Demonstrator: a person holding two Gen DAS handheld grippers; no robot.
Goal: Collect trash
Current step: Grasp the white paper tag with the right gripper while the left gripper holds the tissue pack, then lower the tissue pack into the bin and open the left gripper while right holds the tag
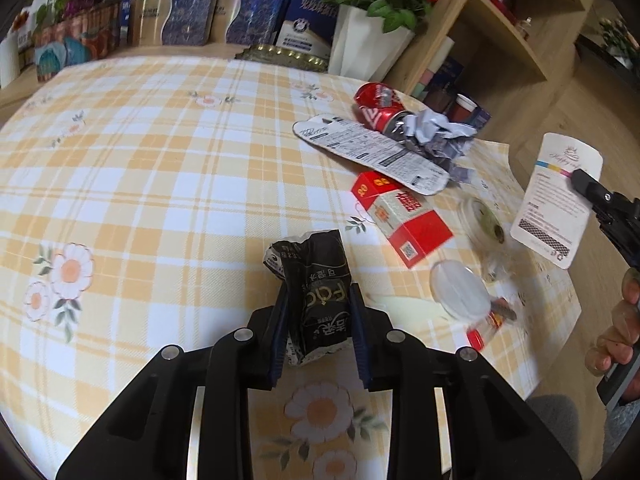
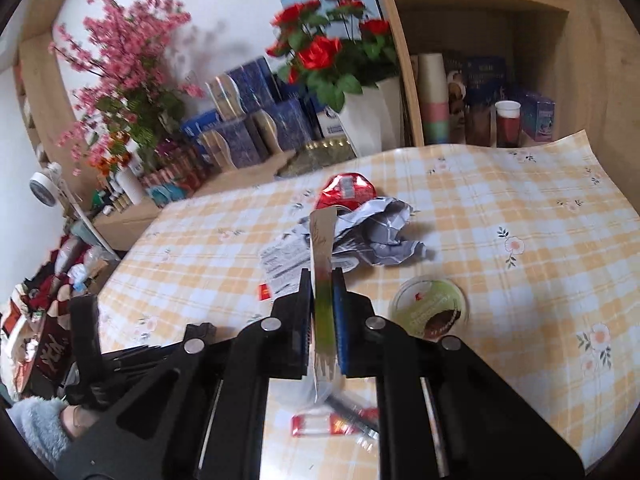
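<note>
Both tongs loaded, trash pile on desk's right side.
Left tongs [image 1: 318,316] clamped on black wrapper [image 1: 310,292] above desk [image 1: 160,160]; right tongs [image 2: 322,312] shut on white card [image 2: 323,248], lifted off the desk near crushed can [image 2: 346,192].

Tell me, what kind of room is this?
Probably a room in someone's home: a table with a flowery checked cloth, red roses in a white vase, and a wooden shelf full of boxes and cups.

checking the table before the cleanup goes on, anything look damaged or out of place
Yes: a crushed red can lies on its side against crumpled grey paper, and a red and white carton lies flattened on the tablecloth. All is loose trash.
</note>
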